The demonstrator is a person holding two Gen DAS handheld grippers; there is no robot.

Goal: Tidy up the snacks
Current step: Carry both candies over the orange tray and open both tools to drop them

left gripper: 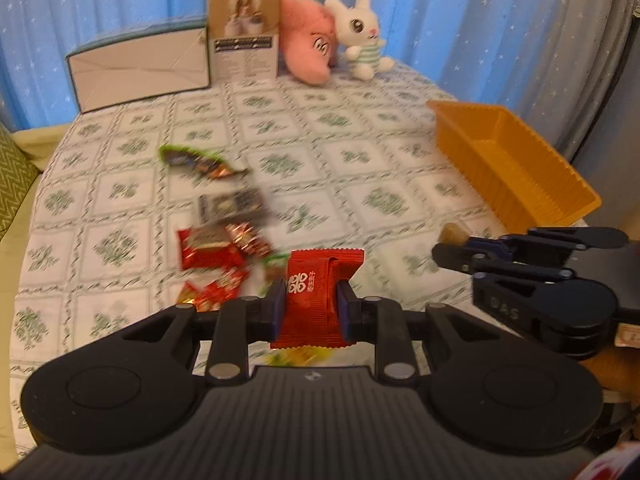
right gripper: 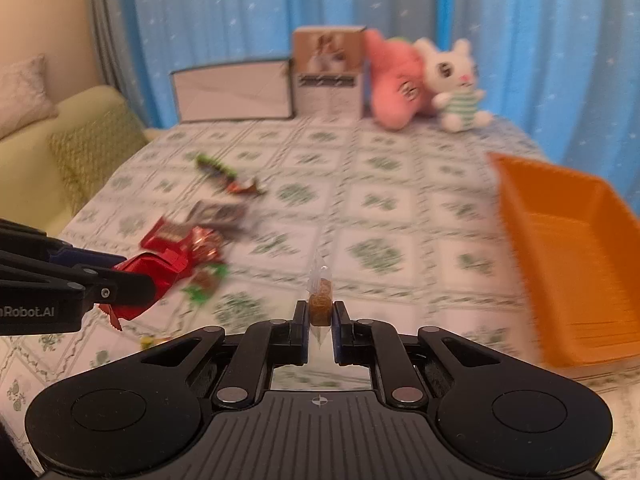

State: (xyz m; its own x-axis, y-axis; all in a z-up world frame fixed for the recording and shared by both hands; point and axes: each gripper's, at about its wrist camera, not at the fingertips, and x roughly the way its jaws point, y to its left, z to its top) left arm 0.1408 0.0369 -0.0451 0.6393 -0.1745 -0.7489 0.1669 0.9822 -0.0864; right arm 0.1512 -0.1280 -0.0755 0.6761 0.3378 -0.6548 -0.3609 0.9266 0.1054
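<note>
Both wrist views low over tablecloth [left gripper: 360,152]

Tray [left gripper: 516,168]: on the tabletop [left gripper: 360,152], right edge.
Loose snack pile [left gripper: 218,248]: well left of the tray.
Snack packet [left gripper: 200,159]: behind the pile, left of the tray.
Flat box [left gripper: 140,68]: far behind the tray, leftmost.
Upright box [left gripper: 244,36]: just right of the flat box.
Plush toys [left gripper: 340,36]: right of the upright box, behind the tray.

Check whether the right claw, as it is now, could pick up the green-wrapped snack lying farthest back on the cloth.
Probably not as things stand. The right claw is already shut on a small brown snack, so its jaws are occupied. The green-wrapped snack itself lies uncovered on the tablecloth, apart from the pile.
</note>
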